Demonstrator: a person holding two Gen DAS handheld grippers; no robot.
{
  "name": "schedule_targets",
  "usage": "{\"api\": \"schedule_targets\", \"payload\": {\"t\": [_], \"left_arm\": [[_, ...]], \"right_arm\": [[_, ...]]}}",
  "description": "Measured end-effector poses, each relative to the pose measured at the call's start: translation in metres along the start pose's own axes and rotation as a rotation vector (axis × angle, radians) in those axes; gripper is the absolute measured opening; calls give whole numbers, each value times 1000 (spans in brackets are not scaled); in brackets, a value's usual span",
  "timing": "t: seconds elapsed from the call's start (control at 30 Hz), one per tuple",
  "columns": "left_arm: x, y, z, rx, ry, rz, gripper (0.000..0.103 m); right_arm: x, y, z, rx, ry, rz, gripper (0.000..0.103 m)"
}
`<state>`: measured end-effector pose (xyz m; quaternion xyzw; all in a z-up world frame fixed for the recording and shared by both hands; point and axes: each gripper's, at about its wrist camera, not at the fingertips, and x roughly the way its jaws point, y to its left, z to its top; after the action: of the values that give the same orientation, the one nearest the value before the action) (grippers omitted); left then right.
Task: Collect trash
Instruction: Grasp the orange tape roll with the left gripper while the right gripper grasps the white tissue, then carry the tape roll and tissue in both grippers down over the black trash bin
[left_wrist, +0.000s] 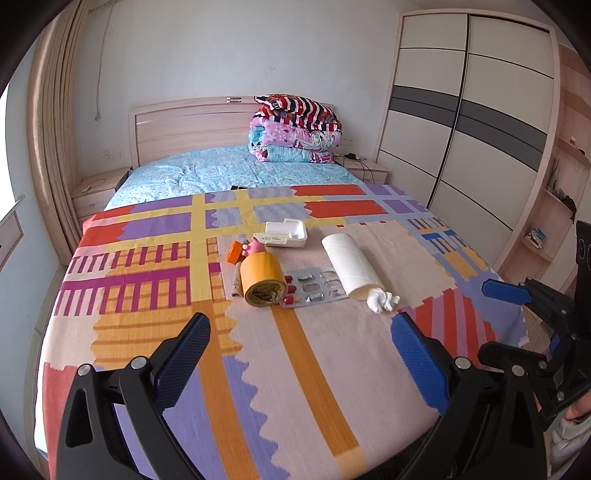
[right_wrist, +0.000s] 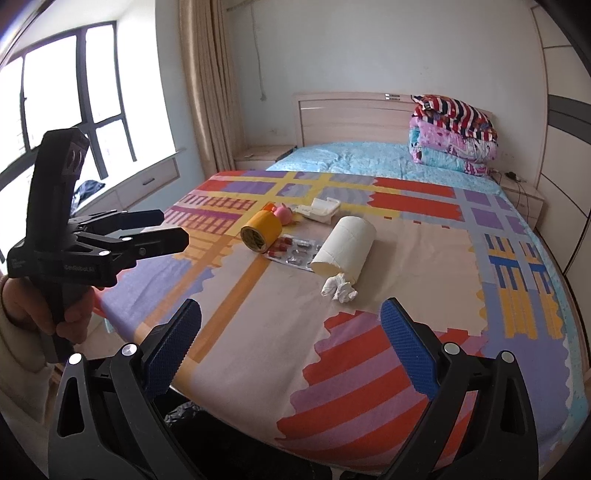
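Both grippers hover over the near edge of the bed (left_wrist: 332, 369), above its patchwork blanket (right_wrist: 369, 350), and neither touches or holds anything. The left gripper (left_wrist: 301, 328) has its jaws spread wide with only bare blanket between the blue pads. The right gripper (right_wrist: 291, 314) is just as wide, its jaws empty too.

The trash lies in a loose cluster toward the middle of the bed, well apart from both grippers. A crumpled tissue (right_wrist: 338, 287) sits nearest, touching the end of a white paper roll (right_wrist: 345, 245) lying on its side. Just beside the roll is a blister pack (left_wrist: 314, 288) with some red pills, and against its other edge a roll of yellow tape (left_wrist: 261, 278). Behind these are an orange cap (left_wrist: 235, 252), a pink toy (left_wrist: 256, 246) and a white foam box (left_wrist: 286, 232).
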<state>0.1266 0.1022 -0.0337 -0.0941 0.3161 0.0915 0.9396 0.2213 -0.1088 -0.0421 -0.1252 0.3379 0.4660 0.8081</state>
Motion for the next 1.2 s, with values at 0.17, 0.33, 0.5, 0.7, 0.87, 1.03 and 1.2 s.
{"api": "schedule_targets", "payload": {"t": [0.17,0.33,0.5,0.7,0.87,1.03,1.2], "left_arm": [[29,10,10,-24,34,4,95],[55,22,16,-71,60,15,95],[78,32,18,-116,81,13,84],[97,38,21,-148,95,12,75],[110,44,21,-178,102,18,68],[119,51,17,-215,120,13,52],[118,51,13,-219,110,-3,47]], "right_arm": [[24,-13,3,40,21,2,92],[49,-22,1,68,59,0,81],[70,-31,-1,101,96,-17,67],[85,-35,-2,137,109,-14,57],[97,-39,-1,163,119,-29,50],[105,-41,-5,179,132,-39,32],[101,-43,-8,185,131,-36,21]]}}
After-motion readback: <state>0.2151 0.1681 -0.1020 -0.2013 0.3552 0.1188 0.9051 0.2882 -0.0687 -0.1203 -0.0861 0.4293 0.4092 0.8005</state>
